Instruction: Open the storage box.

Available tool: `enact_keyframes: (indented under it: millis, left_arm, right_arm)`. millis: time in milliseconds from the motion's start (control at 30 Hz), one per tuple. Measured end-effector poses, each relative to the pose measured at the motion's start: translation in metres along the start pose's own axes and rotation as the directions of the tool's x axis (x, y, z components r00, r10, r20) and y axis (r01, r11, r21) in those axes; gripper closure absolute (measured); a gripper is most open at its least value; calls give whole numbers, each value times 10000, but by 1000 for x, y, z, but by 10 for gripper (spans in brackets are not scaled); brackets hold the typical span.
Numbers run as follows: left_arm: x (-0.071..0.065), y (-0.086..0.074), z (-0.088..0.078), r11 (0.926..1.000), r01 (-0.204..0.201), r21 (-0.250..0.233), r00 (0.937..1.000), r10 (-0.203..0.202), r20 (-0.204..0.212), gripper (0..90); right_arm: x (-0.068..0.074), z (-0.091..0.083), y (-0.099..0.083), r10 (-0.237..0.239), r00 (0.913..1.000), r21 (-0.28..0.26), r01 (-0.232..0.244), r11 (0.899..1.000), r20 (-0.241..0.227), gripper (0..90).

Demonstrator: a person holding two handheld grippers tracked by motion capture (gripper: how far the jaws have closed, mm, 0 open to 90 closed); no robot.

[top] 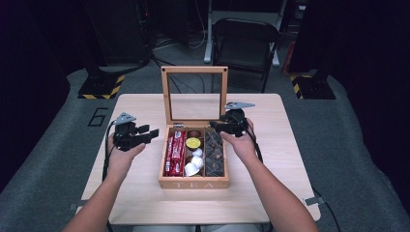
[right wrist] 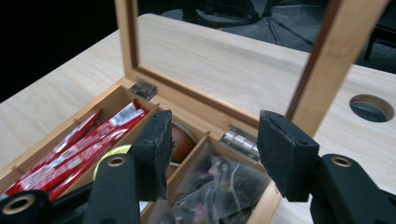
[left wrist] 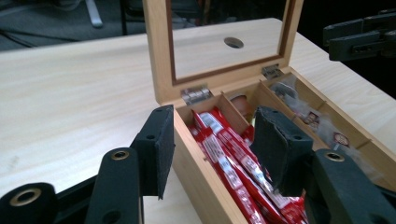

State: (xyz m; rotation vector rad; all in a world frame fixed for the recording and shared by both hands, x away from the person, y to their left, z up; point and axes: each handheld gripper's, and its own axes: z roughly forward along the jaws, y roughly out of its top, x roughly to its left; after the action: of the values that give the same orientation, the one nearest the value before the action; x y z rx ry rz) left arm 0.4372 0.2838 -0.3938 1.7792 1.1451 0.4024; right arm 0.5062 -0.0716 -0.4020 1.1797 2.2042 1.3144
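Wooden tea box [top: 193,182] sits in the middle of the bench [top: 145,203] in the high view, its glass-paned lid [top: 194,70] standing upright at the far side. Red sachets [top: 175,153] fill the left compartment, a yellow-topped capsule [top: 193,143] and white capsules [top: 193,164] lie in the middle one, and dark tea bags [top: 214,153] fill the right one. The left gripper [top: 146,133] hangs just left of the box, and the right gripper [top: 218,126] is over the box's far right corner; each is held in a hand.

From the left gripper view, the left gripper [left wrist: 212,147] has its fingers [left wrist: 159,149] released and spread to either side of the box's left wall [left wrist: 205,182], pressing on nothing. One finger is outside over the bench, the other above the red sachets [left wrist: 229,163]. The right gripper [left wrist: 359,39] shows at the upper right.

From the right gripper view, the right gripper [right wrist: 212,149] also has its fingers [right wrist: 287,154] apart and empty. They hover above the dark tea bags [right wrist: 219,186], near the hinge [right wrist: 240,140] at the foot of the upright lid [right wrist: 322,70].
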Motion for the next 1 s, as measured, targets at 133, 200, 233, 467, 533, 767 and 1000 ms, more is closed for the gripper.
enact_keyframes:
  millis: [133, 200, 233, 467, 533, 767, 1000]
  left_arm:
    - [-3, -5, 3, 9996, -132, 245, 9999, 130, 87, 484]
    - [-5, -7, 4, 9997, -44, 243, 9998, 40, 178, 484]
    - [-7, -7, 4, 9997, -83, 211, 9998, 79, 179, 484]
    - [-12, -5, 1, 9999, -128, -3, 9996, 128, 246, 485]
    - [-12, -5, 0, 9998, -176, 44, 9996, 175, 199, 485]
    - [-13, -5, -5, 9998, -117, -130, 9997, 120, 200, 484]
    - [-8, -6, -11, 9997, -70, -238, 10000, 71, 54, 483]
  right_arm:
    - [9, -2, -5, -276, 9996, 63, 276, 9996, -44, 453]
    - [12, -3, -7, -329, 9994, 33, 329, 9995, -81, 453]
    - [13, -4, -8, -458, 9989, -1, 458, 9990, -80, 454]
    - [20, -8, -16, -770, 9964, 114, 774, 9969, -341, 475]
    - [22, -6, -19, -744, 9962, 162, 753, 9970, -460, 474]
    - [30, 11, -26, -983, 9919, 627, 1035, 9927, -810, 457]
    - [40, 35, -29, -1067, 9888, 1030, 1175, 9877, -1045, 451]
